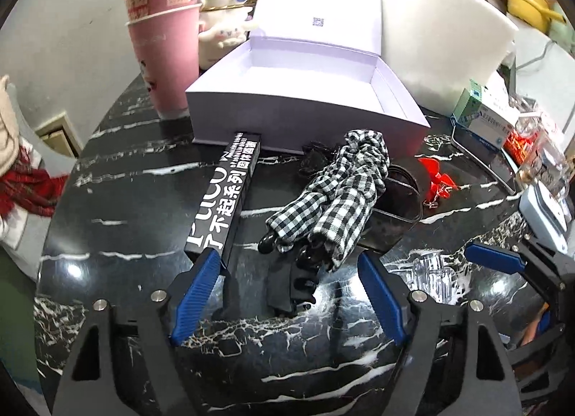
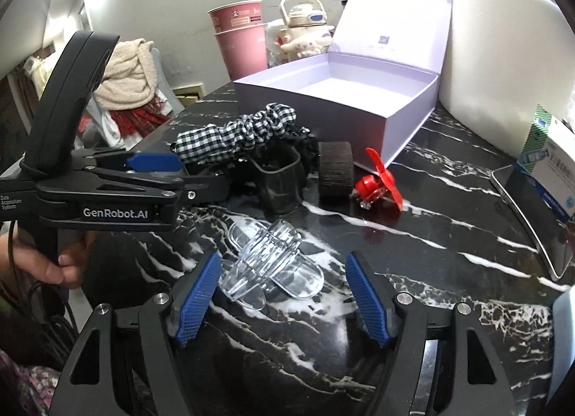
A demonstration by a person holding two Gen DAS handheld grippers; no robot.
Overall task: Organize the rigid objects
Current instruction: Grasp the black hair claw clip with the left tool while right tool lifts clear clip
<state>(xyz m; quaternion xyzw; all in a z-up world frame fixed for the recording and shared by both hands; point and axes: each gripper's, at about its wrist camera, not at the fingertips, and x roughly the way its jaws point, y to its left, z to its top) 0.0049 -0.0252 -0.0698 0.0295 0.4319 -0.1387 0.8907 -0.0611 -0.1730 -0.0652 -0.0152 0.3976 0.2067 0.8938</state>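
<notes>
Left gripper [image 1: 287, 294]: jaws spread wide, nothing held; a black claw clip [image 1: 298, 283] lies on the table [image 1: 125, 200] between the fingers. A long black box [image 1: 224, 200] is seen just beside the left finger, its far end touching the open lilac box [image 1: 309, 118]. A checked scrunchie [image 1: 337, 200] lies ahead. Right gripper [image 2: 284, 294]: jaws spread wide, nothing held; a clear clip [image 2: 269, 261] lies between the fingers. A red fan [image 2: 377, 182] rests near the lilac box.

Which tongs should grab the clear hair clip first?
Right. The right tongs are open with the clear hair clip lying between their tips; the left tongs face the gingham-covered black clip instead.
</notes>
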